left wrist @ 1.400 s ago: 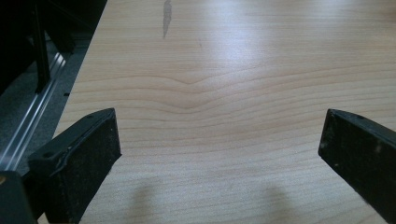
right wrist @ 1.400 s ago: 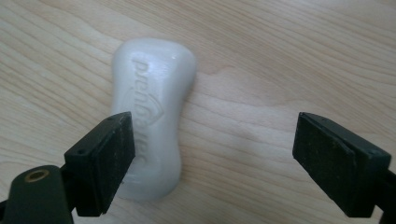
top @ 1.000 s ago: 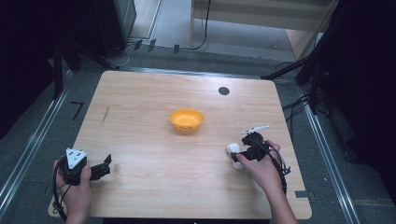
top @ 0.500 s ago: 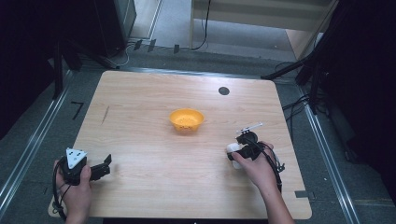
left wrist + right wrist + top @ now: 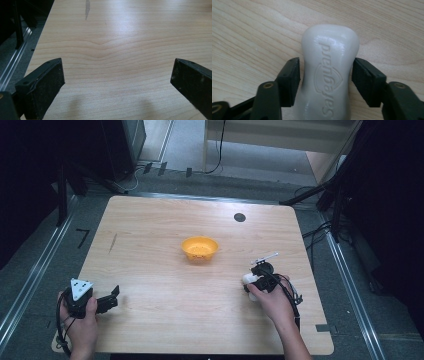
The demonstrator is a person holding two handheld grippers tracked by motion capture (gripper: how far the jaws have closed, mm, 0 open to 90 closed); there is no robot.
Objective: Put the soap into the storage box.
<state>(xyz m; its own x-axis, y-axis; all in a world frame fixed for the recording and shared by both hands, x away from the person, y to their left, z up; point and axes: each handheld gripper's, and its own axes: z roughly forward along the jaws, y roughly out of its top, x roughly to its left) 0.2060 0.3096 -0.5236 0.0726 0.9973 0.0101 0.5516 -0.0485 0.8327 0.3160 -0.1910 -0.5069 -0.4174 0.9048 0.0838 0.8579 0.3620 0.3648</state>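
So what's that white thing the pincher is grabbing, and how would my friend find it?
Start at the wooden table and find the orange bowl in its middle. Go toward the person's right hand, where the right gripper squeezes a bar of soap. It is the one white, smooth, pinched-waist lump, with raised letters stamped on top.

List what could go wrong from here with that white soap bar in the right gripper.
The soap bar is smooth and rounded, and the right gripper clamps only its narrow waist, so it might squirt out or twist. If it is headed for the orange bowl, that bowl looks light and sits free on the table, so a drop could tip or shove it.
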